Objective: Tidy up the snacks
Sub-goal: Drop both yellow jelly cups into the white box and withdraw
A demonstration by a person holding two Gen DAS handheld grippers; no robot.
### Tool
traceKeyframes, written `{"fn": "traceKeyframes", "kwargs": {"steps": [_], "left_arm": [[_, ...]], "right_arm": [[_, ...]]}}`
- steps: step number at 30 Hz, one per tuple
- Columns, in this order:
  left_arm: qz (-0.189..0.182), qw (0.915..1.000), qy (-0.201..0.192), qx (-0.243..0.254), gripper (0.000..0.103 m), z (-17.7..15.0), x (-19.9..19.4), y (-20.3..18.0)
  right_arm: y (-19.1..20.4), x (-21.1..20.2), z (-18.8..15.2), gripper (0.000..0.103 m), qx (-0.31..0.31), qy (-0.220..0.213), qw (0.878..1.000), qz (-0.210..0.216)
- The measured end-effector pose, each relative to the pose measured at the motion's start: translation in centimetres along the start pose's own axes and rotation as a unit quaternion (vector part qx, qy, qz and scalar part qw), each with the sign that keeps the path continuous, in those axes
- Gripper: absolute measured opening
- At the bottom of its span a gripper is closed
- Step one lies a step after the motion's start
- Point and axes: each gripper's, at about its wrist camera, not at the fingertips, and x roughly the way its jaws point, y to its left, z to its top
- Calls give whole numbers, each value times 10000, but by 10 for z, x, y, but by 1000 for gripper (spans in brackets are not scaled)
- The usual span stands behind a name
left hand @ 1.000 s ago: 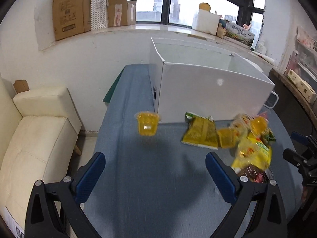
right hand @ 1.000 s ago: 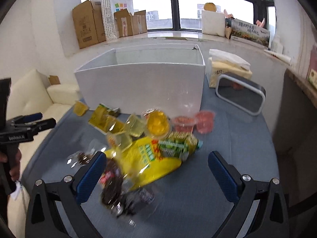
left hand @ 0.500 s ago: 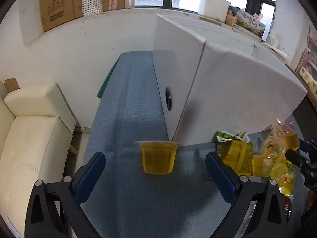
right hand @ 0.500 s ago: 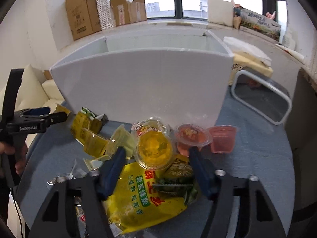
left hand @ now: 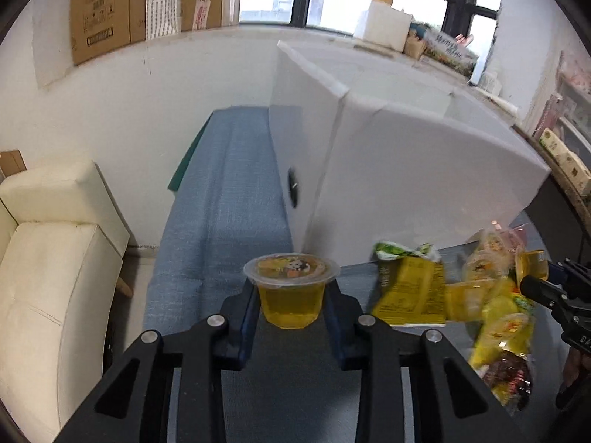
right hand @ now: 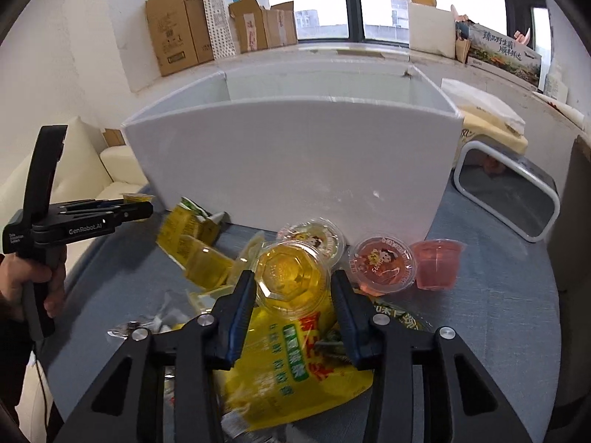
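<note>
The blue-grey woven tabletop (left hand: 221, 199) carries a tall white box (right hand: 291, 162) of smooth board, open at the top, its inside hidden from both cameras. Against its front wall lies a loose heap of snacks, with a crinkled yellow bag (right hand: 295, 365) lowest; the bag's near end is cut off behind the right tool. The left tool (left hand: 291, 302) is clenched on a yellow jelly cup (left hand: 290, 289), clear plastic with a printed film lid, held upright between the blue pads near the box's corner. The right tool (right hand: 293, 288) has its fingers against both sides of a second yellow jelly cup (right hand: 291, 277) lying tilted on the bag, faceted base showing. Beside it sit two pink jelly cups (right hand: 437, 264).
</note>
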Motion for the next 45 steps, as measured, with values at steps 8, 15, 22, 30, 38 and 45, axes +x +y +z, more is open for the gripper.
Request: {"fn": "traceKeyframes", "kwargs": {"steps": [8,15,22,30,38,45], "left_arm": [[-285,9976,-537,331,36,-3,-59,-28],[-588,9887,-1162,744,36,13,-119,-75],[-512,9836,-1499,859,36,64,-128,-92],[-278,9890,-1318,606,36,121,-82,-73],[-96,9954,-803,513,37,135,-24,-62],[85,9962,-749,439,103,125,-9,-56]], "right_arm": [[2,-45,2,46,97,-385,9992,103],[-1,-84,9,46,142,-762,9969,164],[-7,-95,44,46,193,-1056,9939,264],[-14,-70,99,46,112,-1113,9934,251],[-33,-13,134,46,109,-656,9978,-10],[-45,1,135,97,247,-545,9977,-323]]}}
